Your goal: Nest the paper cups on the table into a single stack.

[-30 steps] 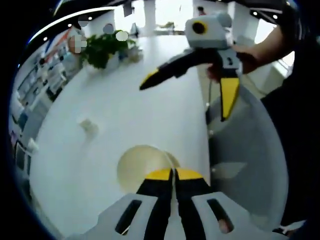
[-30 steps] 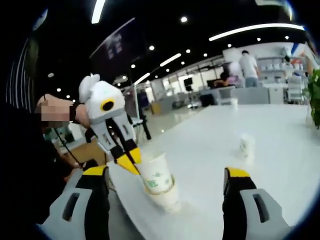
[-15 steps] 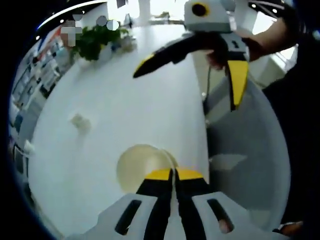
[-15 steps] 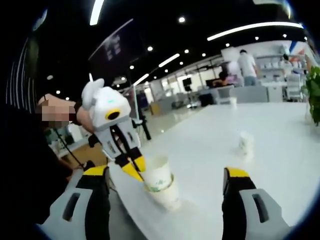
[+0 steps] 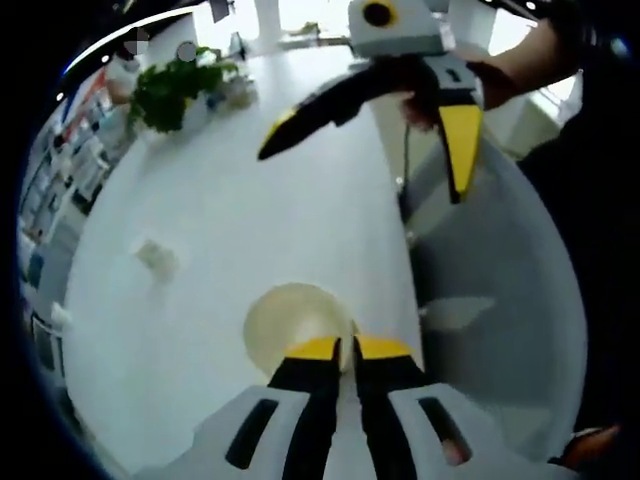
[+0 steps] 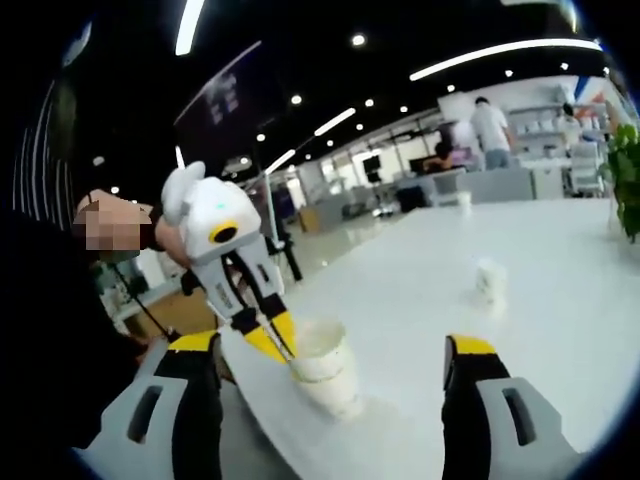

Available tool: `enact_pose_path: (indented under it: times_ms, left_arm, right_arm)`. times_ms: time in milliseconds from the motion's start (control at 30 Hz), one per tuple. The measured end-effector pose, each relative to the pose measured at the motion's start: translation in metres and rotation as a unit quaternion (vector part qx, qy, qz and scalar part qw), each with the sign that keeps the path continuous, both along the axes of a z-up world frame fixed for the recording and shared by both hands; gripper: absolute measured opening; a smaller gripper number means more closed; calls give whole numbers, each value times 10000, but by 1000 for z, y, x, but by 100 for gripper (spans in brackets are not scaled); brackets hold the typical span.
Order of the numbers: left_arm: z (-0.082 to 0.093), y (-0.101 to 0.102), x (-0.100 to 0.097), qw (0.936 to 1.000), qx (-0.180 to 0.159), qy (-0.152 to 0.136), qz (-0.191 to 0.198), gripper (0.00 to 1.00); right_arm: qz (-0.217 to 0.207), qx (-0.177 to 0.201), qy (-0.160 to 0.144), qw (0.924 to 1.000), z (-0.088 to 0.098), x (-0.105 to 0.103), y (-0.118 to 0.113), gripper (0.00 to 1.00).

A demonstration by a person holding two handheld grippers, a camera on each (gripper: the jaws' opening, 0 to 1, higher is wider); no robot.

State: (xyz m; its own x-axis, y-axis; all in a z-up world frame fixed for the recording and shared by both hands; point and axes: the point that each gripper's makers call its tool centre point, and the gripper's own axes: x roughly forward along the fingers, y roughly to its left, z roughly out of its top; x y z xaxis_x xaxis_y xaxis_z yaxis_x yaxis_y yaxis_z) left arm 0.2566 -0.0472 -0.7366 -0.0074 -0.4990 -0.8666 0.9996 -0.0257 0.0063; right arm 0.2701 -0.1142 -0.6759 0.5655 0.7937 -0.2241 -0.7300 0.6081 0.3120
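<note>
Two matching handheld grippers. Left gripper (image 5: 340, 350): light grey moulded body with dark slotted openings on each side, black jaws capped in yellow at the tips. Seen in the right gripper view (image 6: 272, 338): rounded white-grey housing, slim black jaws ending in yellow wedges. Right gripper (image 6: 330, 350): same grey shells with oval slots, black arms, yellow end caps. In the left gripper view (image 5: 360, 150): boxy grey head, long black jaws with yellow tips, one broad yellow face. Dark sleeve (image 5: 590, 200) and dark clothing along the edge of both views.
</note>
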Motion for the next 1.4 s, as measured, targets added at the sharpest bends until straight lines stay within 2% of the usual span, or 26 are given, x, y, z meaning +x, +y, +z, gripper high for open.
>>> enact_pose_path:
  times_ms: [233,467,633,700,733,867,1067,1200,1267,1400]
  left_arm:
    - [0,1,0,9999,-51,61,87,13]
    - [1,3,-2,9996,-148,149,213,14]
    - [7,0,0,9984,-410,186,341,18]
    - [10,-4,-1,9942,-652,493,695,23]
    - [11,-3,0,9934,-679,519,759,24]
    - [17,0,5,9895,-930,520,973,31]
    - [23,3,7,9820,-1274,609,1251,35]
    - [27,5,9,9773,-1511,557,1380,43]
    - [31,6,9,9724,-1671,596,1517,46]
    - [31,8,9,9694,-1775,530,1612,53]
  right_arm:
    - [-36,36,2,10000,0,1,-3,89]
    - [-55,47,51,10000,-2,-1,-3,89]
    - [-59,60,67,9999,-3,-1,-3,89]
    - [-41,51,81,9999,-3,-2,-2,89]
    - [-28,37,81,10000,-3,-2,-1,89]
    - [-19,14,98,9999,-4,-3,-1,88]
    - [-38,5,124,9999,-4,-3,-2,88]
    - [-59,-8,152,9999,-5,-3,-3,88]
    - [-82,7,194,9998,-6,-3,-4,88]
    - [-102,6,218,9997,-6,-4,-5,88]
